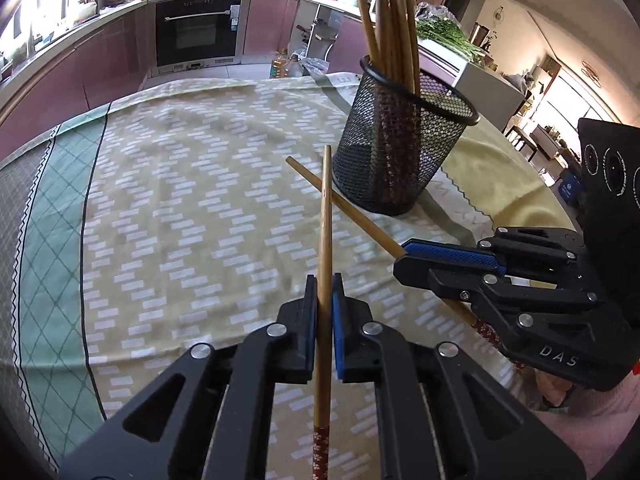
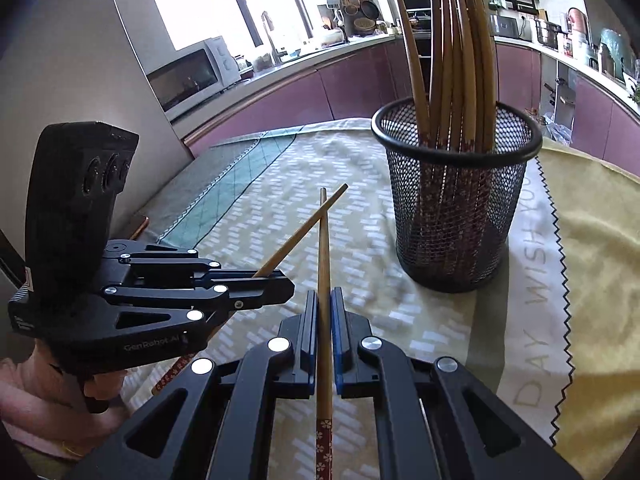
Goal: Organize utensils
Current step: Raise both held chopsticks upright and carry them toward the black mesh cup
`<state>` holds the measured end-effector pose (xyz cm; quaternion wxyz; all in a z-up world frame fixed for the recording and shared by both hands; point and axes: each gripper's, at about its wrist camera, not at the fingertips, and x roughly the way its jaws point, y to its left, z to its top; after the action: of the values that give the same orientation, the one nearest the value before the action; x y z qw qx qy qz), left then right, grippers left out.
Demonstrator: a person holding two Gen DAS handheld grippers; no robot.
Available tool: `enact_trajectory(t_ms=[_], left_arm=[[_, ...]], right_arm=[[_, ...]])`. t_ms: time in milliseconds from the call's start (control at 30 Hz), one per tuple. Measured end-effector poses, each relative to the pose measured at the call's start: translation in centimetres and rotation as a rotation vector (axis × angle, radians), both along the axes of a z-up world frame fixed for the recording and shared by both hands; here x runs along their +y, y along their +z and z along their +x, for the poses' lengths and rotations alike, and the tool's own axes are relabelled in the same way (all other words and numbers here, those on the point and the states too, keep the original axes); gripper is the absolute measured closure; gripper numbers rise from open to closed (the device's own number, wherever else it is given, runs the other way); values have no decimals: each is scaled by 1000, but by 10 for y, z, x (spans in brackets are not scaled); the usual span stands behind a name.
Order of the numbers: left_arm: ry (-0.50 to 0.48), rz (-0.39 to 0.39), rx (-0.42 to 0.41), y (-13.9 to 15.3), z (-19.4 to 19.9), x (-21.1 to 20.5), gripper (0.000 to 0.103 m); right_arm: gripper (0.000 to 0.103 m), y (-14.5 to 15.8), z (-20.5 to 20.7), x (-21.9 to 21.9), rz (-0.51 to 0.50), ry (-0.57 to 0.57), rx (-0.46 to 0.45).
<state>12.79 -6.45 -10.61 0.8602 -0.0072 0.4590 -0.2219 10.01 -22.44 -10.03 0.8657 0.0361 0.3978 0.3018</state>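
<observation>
A bamboo chopstick (image 1: 326, 220) with a red flowered end is pinched upright-forward in my left gripper (image 1: 325, 290), which is shut on it. My right gripper (image 2: 325, 300) is shut on a second chopstick (image 2: 323, 248) of the same kind. In the left wrist view the right gripper (image 1: 400, 258) comes in from the right, and its chopstick (image 1: 348, 206) crosses behind mine. The left gripper (image 2: 286, 282) shows at the left in the right wrist view, its chopstick (image 2: 304, 228) crossing near the tips. A black mesh cup (image 2: 456, 208) ahead holds several chopsticks (image 2: 456, 60); the mesh cup (image 1: 400, 148) stands just beyond both tips.
A patterned yellow-green tablecloth (image 1: 180, 200) covers the table, with a plain yellow cloth (image 2: 592, 240) under and right of the cup. A hand (image 2: 36, 392) holds the left gripper. Kitchen counters, an oven (image 1: 196, 36) and a microwave (image 2: 188, 76) lie beyond the table.
</observation>
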Motion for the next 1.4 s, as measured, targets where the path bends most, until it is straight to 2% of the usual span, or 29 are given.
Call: enact_trajectory(t_ms=[667, 1400], left_arm=[[-9, -37, -117, 47, -17, 3, 96], [-25, -55, -200, 76, -33, 6, 96]], right_arm=[[97, 32, -16, -31, 25, -54, -117], [97, 53, -26, -37, 53, -84, -191]])
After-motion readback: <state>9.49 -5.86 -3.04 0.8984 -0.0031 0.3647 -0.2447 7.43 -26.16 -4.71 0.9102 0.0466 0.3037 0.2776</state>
